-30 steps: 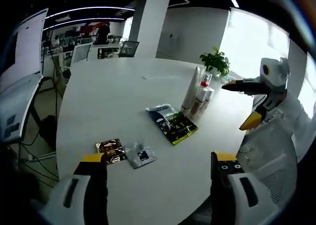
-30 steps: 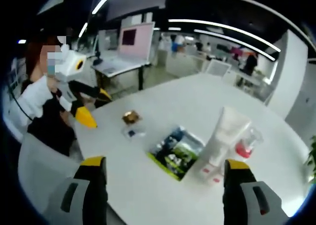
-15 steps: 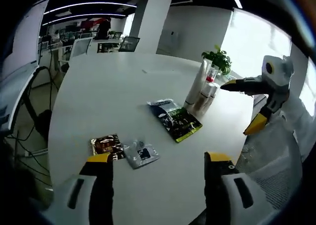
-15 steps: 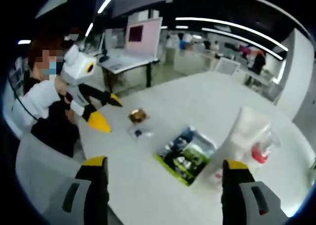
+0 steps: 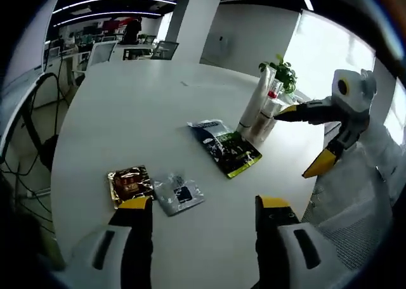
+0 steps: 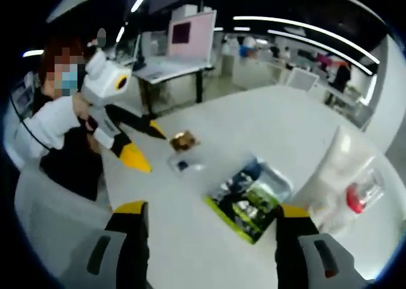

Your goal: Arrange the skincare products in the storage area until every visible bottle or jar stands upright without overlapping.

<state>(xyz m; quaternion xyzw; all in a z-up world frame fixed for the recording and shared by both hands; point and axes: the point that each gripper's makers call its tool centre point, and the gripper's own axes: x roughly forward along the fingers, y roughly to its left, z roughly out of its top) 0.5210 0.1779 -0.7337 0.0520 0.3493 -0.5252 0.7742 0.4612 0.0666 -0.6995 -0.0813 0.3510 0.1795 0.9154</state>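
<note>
Both grippers hover jaws apart, nothing held; right gripper (image 5: 307, 140) nears white tube (image 5: 255, 105) and bottles (image 5: 265, 120) clustered at desk (image 5: 127, 105) far edge; left gripper (image 5: 200, 203) over sachets (image 5: 155, 187); best approach slow, square, one item.

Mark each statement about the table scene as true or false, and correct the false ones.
1. The tall white tube stands upright. True.
2. The green and dark packet lies flat on the white table. True.
3. The left hand-held gripper is shut on the brown sachet. False: its jaws are apart and hold nothing.
4. The silver sachet lies beside the brown sachet. True.
5. The right hand-held gripper grips the tall white tube. False: it is open and empty.
6. A potted plant stands in the middle of the table. False: it is at the far edge, behind the tube.
</note>
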